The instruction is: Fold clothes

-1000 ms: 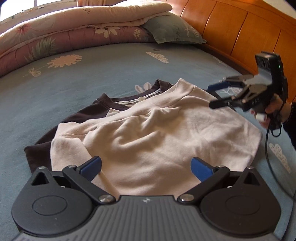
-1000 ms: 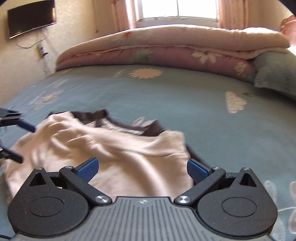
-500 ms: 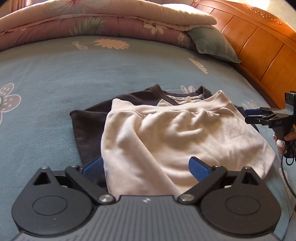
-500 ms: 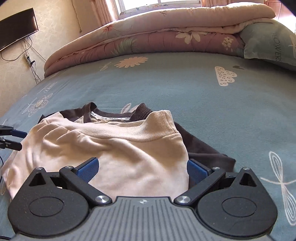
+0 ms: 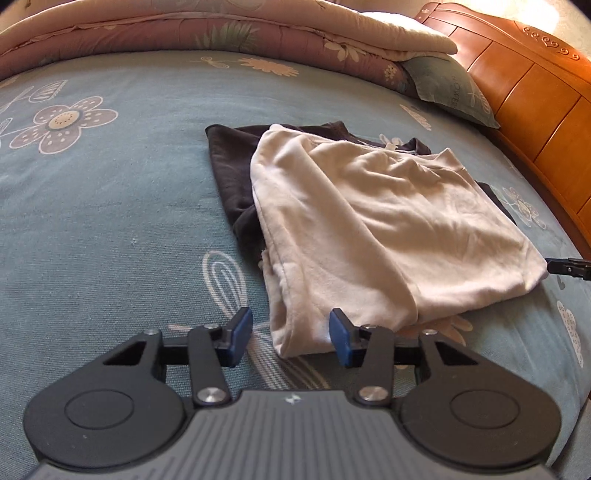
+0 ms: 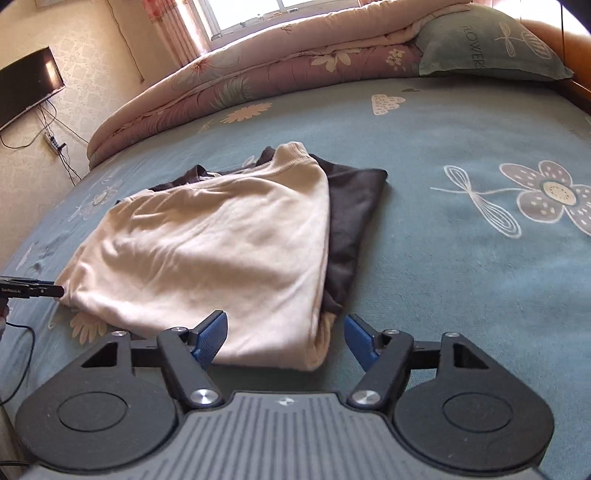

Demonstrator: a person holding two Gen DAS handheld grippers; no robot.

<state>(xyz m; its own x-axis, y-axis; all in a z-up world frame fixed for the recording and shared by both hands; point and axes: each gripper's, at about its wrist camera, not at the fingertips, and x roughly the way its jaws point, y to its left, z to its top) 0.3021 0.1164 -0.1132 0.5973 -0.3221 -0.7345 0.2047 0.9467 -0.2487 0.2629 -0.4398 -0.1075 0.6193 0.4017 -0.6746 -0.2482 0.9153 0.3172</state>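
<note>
I have drawn both tools back: left tool point(image 5: 291, 334) and right tool point(image 6: 286, 338) now gape empty, each straddling a near corner of the half-folded cream sweatshirt point(image 5: 373, 225) on the bed point(image 5: 110, 221), ready for regrasping.

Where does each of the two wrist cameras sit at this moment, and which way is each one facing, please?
Left wrist: sits low at one near corner of the folded cream garment, facing the wooden headboard; its own open left gripper fills the foreground.
Right wrist: sits low at the other near corner, facing the window and wall television; its own open right gripper shows below.
Shared: the cream garment, the dark garment beneath it, the bedsheet, the rolled quilt, and each other's fingertips at the frame edge.
</note>
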